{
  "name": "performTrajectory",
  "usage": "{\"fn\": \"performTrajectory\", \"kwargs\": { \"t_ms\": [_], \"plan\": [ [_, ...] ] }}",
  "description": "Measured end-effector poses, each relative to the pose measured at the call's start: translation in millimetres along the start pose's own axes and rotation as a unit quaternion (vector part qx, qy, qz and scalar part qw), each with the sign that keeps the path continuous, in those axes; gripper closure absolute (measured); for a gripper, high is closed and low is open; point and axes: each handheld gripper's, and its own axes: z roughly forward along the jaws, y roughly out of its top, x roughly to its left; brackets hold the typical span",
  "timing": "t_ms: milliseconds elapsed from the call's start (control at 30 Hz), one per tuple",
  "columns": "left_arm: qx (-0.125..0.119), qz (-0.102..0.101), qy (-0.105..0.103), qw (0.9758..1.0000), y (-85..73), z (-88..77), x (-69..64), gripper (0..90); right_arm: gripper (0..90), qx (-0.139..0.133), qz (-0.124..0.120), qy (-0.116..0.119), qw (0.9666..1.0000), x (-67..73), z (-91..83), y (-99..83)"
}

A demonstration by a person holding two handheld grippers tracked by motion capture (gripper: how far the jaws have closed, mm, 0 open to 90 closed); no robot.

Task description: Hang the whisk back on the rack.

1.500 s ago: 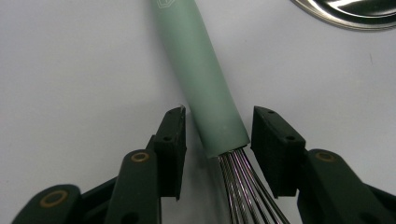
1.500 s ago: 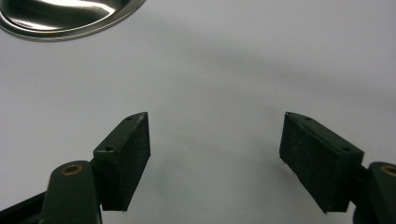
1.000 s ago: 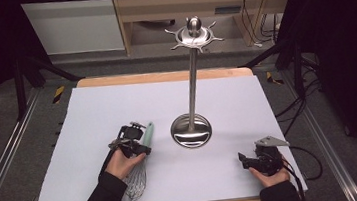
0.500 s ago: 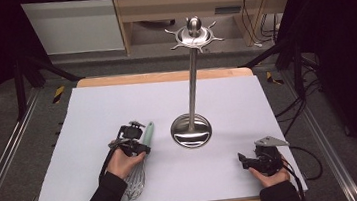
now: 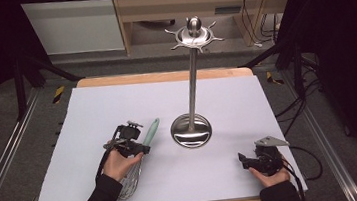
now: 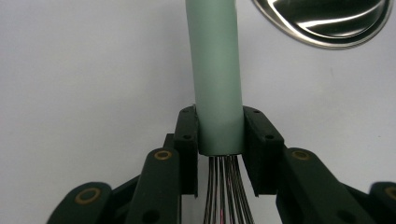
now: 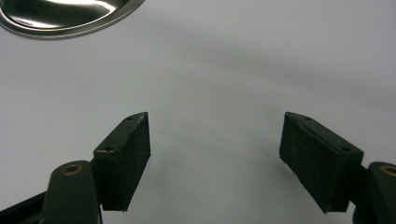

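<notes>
The whisk point(image 5: 140, 160) lies flat on the white-covered desk point(image 5: 92, 109), held in the left claw point(image 5: 140, 149). In the left gripper view the two black pads sit flush against the base of the pale green handle point(image 6: 215, 70), one on each side, right where the wire loops point(image 6: 226, 191) leave it. The jaws have just been closing, and they are now clamped on the handle with no gap to be seen.

To do this pick-up well, I would judge that the grip needs to stay square across the round handle so it does not roll out sideways. The lift should go straight up before any turn, since the heavier wire end hangs behind the claw, toward the person's hand, and may tip down.

The whisk's long axis runs along the claw's own line of sight. The handle points ahead of the claw and away from the person, leaning slightly toward the stand, and the wires trail back under the hand.

Ahead and to the right of the left claw stands the steel utensil stand point(image 5: 190, 79), its round base point(image 5: 191, 131) near the handle tip but apart from it. The hooks at its top look like the likely destination.

The right claw point(image 5: 242, 159) rests well apart, near the desk's front right corner. Its jaws are spread wide and nothing is between them.
</notes>
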Motion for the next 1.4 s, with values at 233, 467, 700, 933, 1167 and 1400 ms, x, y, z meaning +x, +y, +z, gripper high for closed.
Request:
{"fn": "performTrajectory", "kwargs": {
  "t_ms": [233, 467, 700, 933, 1167, 1400],
  "plan": [
    [-0.040, 0.010, -0.010, 0.9991, -8.0, -16.6, -3.4, 68.6, 24.9, -0.001, 0.000, 0.000, 1.0000, -0.1, 0.1, 0.0],
    [-0.063, 0.015, -0.013, 0.9978, -14.7, -28.1, -4.6, 68.7, 24.9, 0.000, 0.000, 0.000, 1.0000, 0.0, 0.0, 0.0],
    [-0.082, 0.021, -0.015, 0.9963, -21.9, -36.3, -3.0, 68.7, 24.8, 0.002, -0.003, 0.001, 1.0000, 0.1, 0.2, 0.0],
    [-0.120, 0.020, -0.016, 0.9924, -28.8, -49.5, -1.2, 68.8, 24.8, 0.001, -0.007, -0.003, 1.0000, 0.4, -0.2, -0.4],
    [-0.152, 0.016, -0.014, 0.9881, -36.2, -62.9, 0.0, 68.8, 24.7, -0.001, -0.008, -0.003, 1.0000, 0.9, -2.1, -0.9],
    [-0.167, 0.017, -0.014, 0.9858, -37.5, -71.6, 0.8, 68.9, 24.5, -0.002, -0.011, -0.002, 0.9999, 1.3, -2.1, -1.2]
  ]
}}
